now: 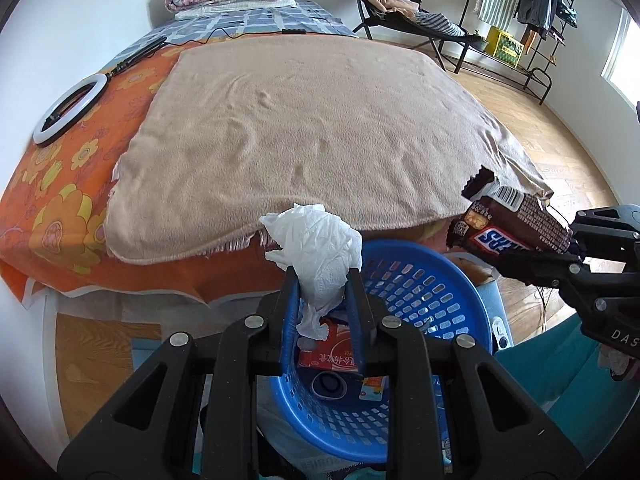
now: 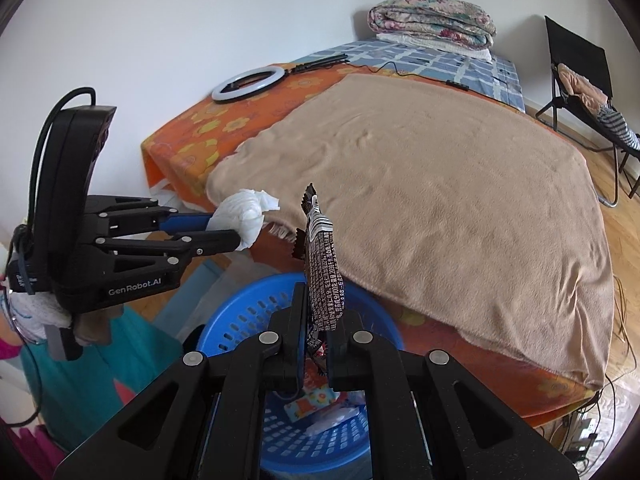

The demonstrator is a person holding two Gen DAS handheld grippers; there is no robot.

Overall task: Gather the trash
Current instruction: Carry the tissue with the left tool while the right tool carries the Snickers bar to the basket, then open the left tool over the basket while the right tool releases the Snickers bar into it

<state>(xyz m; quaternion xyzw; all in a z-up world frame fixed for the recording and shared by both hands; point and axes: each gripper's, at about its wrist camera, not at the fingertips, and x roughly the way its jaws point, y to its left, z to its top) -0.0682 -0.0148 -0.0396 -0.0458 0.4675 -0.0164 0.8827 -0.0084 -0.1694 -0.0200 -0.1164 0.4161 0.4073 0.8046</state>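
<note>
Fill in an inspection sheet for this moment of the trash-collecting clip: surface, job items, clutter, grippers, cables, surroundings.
Surface: bed with a tan blanket spread flat on it.
Job's things: crumpled tissue, candy wrapper, blue basket already holding some packaging.
Clutter: ring light and folded quilts on the bed.
Grippers: left gripper shut on the tissue; right gripper shut on the wrapper; both above the basket.
Cables: black cord across the bed.
Surroundings: folding chair, clothes rack, wood floor.

Black left hand-held gripper (image 2: 240, 236), silver screws, blue finger pads, white "GenRobot.AI" lettering, black cable
</note>
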